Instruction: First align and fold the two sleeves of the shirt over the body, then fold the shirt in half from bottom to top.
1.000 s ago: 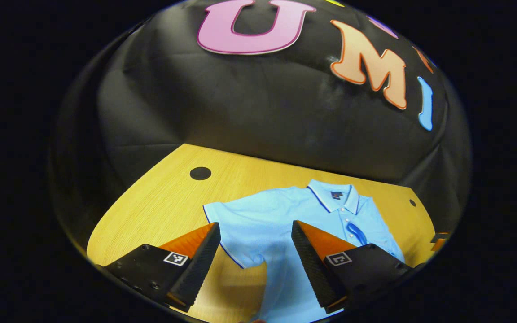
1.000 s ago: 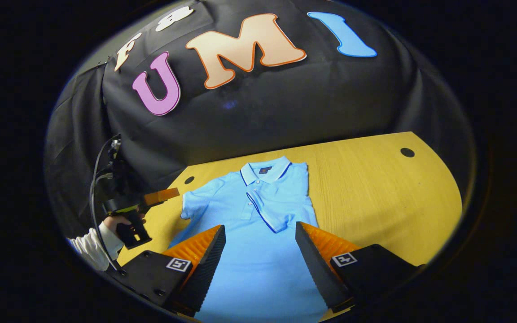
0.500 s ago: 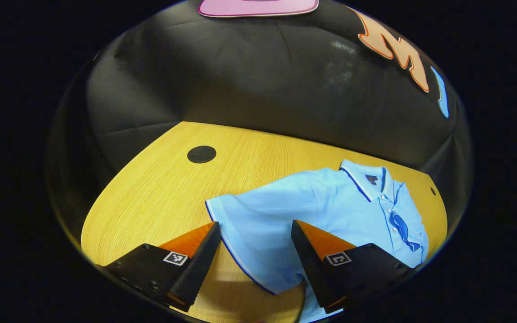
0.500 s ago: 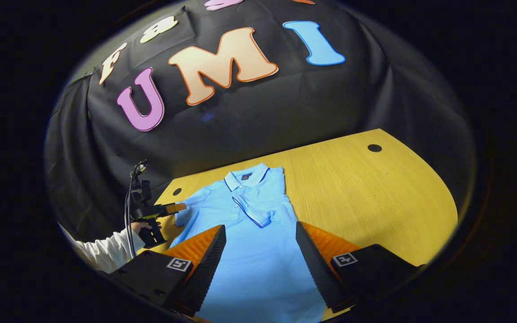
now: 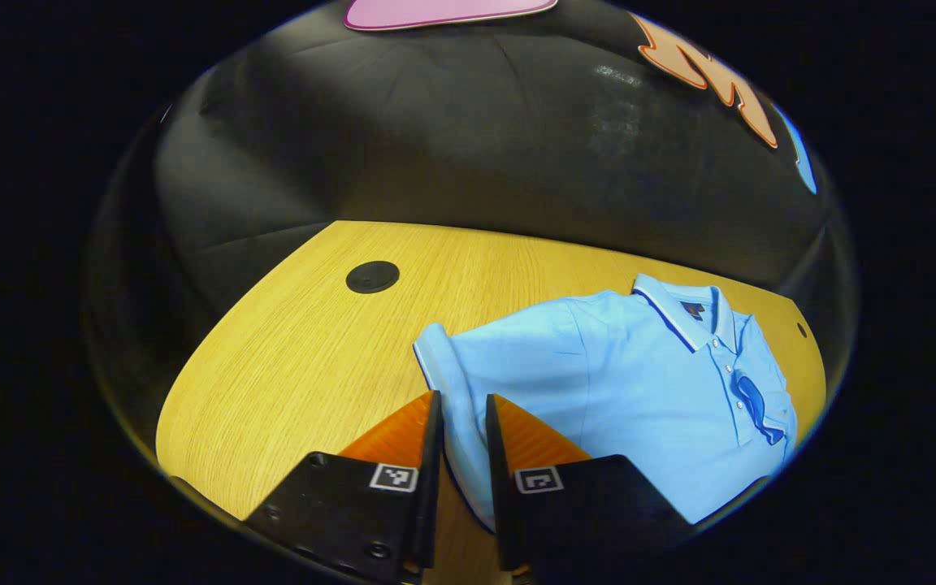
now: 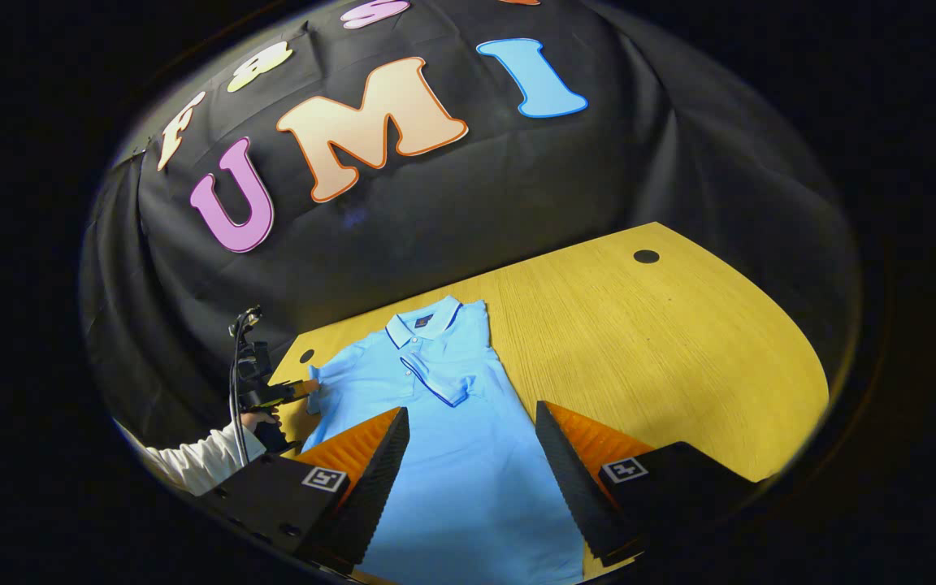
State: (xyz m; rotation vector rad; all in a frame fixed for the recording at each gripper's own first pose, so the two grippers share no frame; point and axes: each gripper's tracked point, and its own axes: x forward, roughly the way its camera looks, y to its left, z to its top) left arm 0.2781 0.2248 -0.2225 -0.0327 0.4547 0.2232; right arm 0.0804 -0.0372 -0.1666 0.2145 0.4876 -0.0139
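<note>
A light blue polo shirt (image 6: 444,455) with dark piping on its collar (image 6: 423,318) and sleeve hems lies flat, front up, on the yellow wooden worktop (image 6: 679,349). In the right gripper view its long axis runs from the hem at about 6 o'clock up to the collar at about 12 o'clock, tipped slightly toward 11. One sleeve (image 6: 442,382) is already folded across the chest, its piped hem lying just below the button placket. The other sleeve (image 5: 460,382) sticks out toward 9 o'clock from the body in the left gripper view, and the left claw (image 5: 460,439) is clenched on its hem edge, cloth pinched between both fingers. In the right gripper view that same claw shows at 9 o'clock of the shirt, held by a hand (image 6: 261,422) in a white sleeve (image 6: 200,465). The right claw (image 6: 472,479) hangs spread wide above the shirt's lower body, grasping nothing. A round black cap (image 5: 372,277) sits in the worktop at 11 o'clock from the pinched sleeve.
</note>
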